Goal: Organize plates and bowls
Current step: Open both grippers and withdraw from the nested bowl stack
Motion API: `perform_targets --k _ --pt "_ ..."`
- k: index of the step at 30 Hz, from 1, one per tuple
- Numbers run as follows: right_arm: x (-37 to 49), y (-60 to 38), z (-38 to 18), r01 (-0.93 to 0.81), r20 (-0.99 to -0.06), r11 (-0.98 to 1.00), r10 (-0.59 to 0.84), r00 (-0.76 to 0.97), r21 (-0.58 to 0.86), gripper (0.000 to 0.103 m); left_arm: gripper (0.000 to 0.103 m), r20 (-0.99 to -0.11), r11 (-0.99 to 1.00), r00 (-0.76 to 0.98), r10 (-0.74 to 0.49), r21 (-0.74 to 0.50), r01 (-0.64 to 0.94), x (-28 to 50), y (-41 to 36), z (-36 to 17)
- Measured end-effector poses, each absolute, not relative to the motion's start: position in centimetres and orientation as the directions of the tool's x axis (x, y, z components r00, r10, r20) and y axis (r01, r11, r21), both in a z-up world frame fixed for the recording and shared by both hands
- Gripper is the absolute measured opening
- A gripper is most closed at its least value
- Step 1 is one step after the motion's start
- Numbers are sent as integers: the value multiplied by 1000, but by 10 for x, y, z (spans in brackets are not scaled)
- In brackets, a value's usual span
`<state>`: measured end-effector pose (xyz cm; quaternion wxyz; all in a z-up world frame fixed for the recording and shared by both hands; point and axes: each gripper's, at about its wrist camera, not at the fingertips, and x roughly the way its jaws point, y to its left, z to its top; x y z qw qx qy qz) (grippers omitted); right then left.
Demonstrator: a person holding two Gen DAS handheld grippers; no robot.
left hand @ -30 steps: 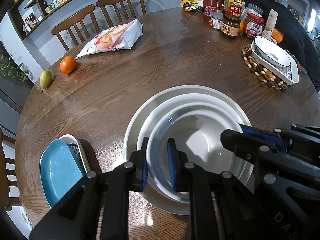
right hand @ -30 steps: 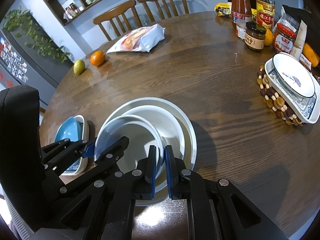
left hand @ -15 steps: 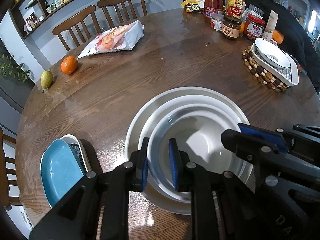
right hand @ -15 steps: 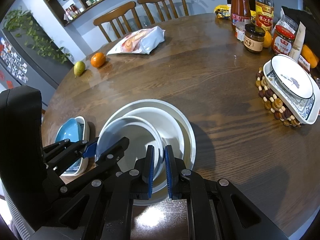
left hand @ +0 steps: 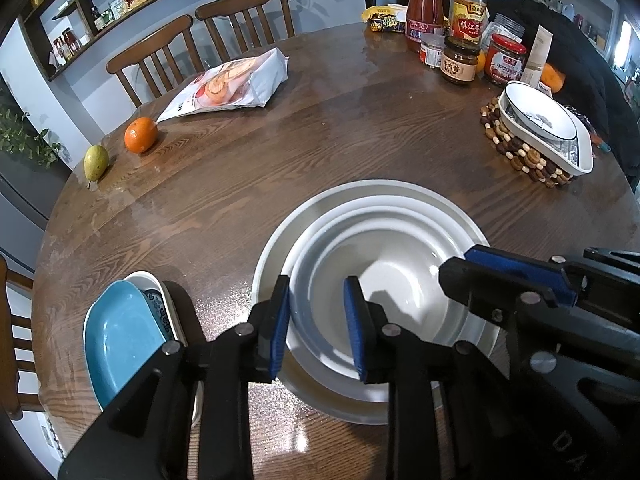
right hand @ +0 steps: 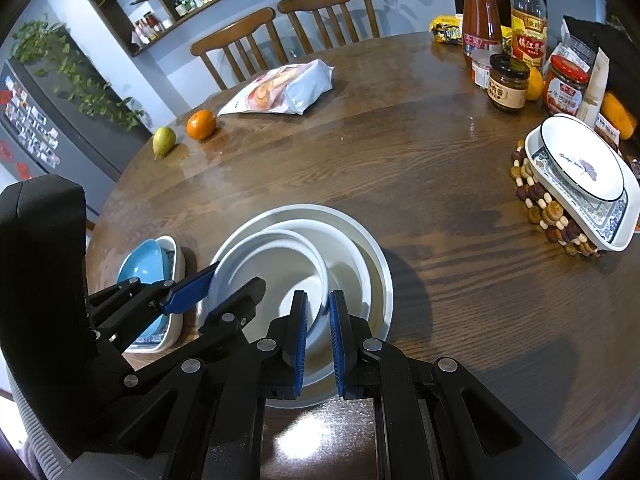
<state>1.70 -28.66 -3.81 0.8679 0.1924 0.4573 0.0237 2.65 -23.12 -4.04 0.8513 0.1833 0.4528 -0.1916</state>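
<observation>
- Bowl (left hand: 384,280) rim sits between your left gripper (left hand: 316,324) fingers, spread and not gripping.
- Right gripper (right hand: 318,332) is nearly closed astride the opposite rim; contact unclear.

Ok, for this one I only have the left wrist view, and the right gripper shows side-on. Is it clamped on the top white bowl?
Observer: In the right wrist view, the right gripper has one pad on each side of the top white bowl's near rim. The gap is narrow, but I cannot tell whether the pads press it.
Operator: And the left gripper, seen from there?
Observer: Open, with one finger outside that bowl's left rim and one over its inside.
Operator: What stands beyond the table's left side?
Observer: A dark fridge covered in magnets, with a trailing plant above it.
</observation>
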Motion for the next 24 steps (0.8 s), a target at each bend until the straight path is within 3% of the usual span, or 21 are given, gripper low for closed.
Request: perform_targets --k 6,16,18,20,24 --pt "13 -289 -32 134 -772 922 217 598 363 12 26 -834 859 526 -166 140 492 24 -231 -36" --pt "5 -293 -26 138 -759 917 218 614 375 12 43 -819 861 548 -171 146 487 18 -219 -28" --pt "4 -294 -26 140 -763 918 215 610 371 19 44 -820 865 548 -167 144 480 18 -217 -28" --pt "4 -294 -26 145 -762 917 211 612 371 42 46 -820 870 548 -168 138 474 18 -214 -27" --pt "0 -293 -23 140 -753 919 207 625 368 46 57 -812 875 558 -170 136 464 15 -209 -23"
